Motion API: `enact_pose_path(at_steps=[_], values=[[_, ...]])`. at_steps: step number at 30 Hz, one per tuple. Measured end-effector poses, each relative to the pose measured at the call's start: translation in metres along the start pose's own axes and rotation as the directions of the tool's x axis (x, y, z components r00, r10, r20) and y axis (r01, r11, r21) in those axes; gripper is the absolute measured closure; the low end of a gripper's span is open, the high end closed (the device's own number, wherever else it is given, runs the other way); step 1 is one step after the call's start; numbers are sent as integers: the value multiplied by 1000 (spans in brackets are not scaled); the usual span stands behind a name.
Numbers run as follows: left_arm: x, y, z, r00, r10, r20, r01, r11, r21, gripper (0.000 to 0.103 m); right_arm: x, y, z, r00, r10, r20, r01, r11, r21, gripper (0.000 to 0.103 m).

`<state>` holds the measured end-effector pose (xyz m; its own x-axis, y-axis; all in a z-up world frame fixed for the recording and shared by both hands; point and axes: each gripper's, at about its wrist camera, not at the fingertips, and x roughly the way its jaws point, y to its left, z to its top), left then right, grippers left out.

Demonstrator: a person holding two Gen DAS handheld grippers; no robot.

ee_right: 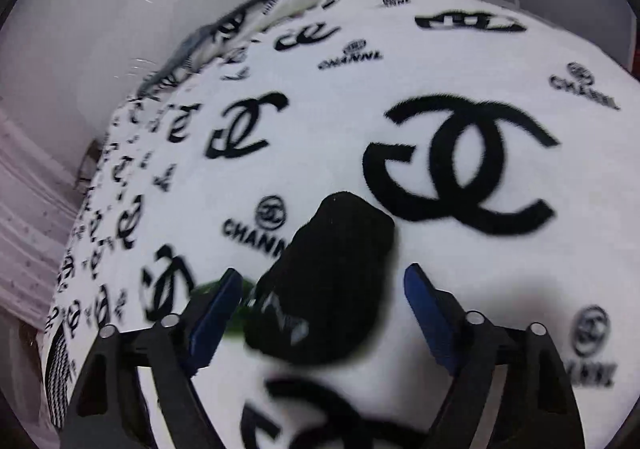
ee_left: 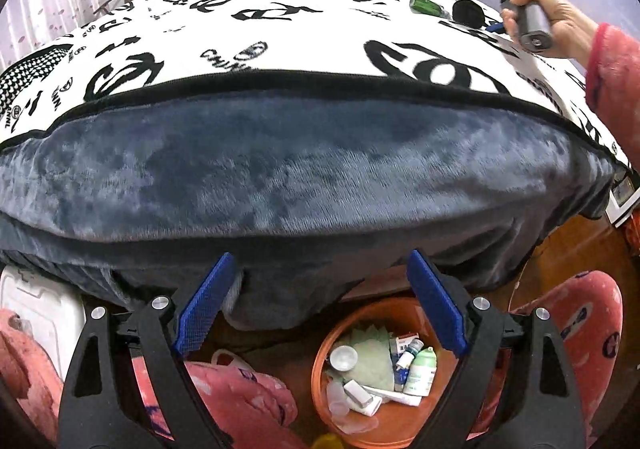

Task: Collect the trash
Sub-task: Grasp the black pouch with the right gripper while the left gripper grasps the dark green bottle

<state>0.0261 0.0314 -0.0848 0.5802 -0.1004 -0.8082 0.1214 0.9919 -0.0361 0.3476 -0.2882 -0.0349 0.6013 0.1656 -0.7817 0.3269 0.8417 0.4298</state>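
The right wrist view is blurred; a green item (ee_right: 236, 303) is mostly hidden behind the left finger. Only the left wrist view shows the orange trash bin (ee_left: 320, 381) on the floor, holding tubes and small bottles, below the wide-open, empty left gripper (ee_left: 320, 305). The right gripper (ee_right: 324, 313) is spread open over the logo-print blanket (ee_right: 440, 61), a black fabric lump (ee_right: 332, 281) lying between its fingers, ungripped.

two wrist cameras looking over one bed
the left view is looking from low at the bed's foot, over the bin (ee_left: 320, 381), across the blanket (ee_left: 280, 37); the right view is hovering close above that blanket (ee_right: 320, 121), sharing the black bundle (ee_right: 332, 281).
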Motion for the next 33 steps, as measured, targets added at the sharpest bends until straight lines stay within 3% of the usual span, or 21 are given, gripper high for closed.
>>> enact_pose_path(at_steps=[2,5,11,16,19,21,23,27,30,33], values=[[2,1,6,1000,0,1,0,1000,-1,17,9,2,2,999,-36,-8,36,999,-13,42],[3,0,13,1000,-10,4,10,1000,0,17,7,1,0,1000,-13,10,13,999,-31,52],[-6,-10,35,998,-42,39,41,999,25,17,-37,-14,-13,990,118,78,-111,990,-90,53],[-19,-21,82,989,-99,111,94,995,45,17,-98,-38,-43,958,250,138,-224,958,-179,53],[-16,-39,121,980,-113,161,92,987,135,17,-126,-55,-69,936,320,148,-285,933,-220,52],[-5,-55,152,974,-173,148,135,961,241,17,-139,-69,-87,921,362,146,-324,918,-230,52],[11,-74,183,966,-218,138,155,918,366,17,-148,-81,-101,910,391,137,-352,904,-241,52],[51,-113,234,981,-140,135,35,811,585,17,-163,-104,-124,899,415,141,-370,890,-266,52],[81,-131,261,988,-131,85,48,772,634,17,-175,-120,-129,885,431,176,-378,886,-269,52],[115,-154,275,993,-91,75,7,683,730,17,-182,-135,-123,865,456,208,-403,880,-252,51]])
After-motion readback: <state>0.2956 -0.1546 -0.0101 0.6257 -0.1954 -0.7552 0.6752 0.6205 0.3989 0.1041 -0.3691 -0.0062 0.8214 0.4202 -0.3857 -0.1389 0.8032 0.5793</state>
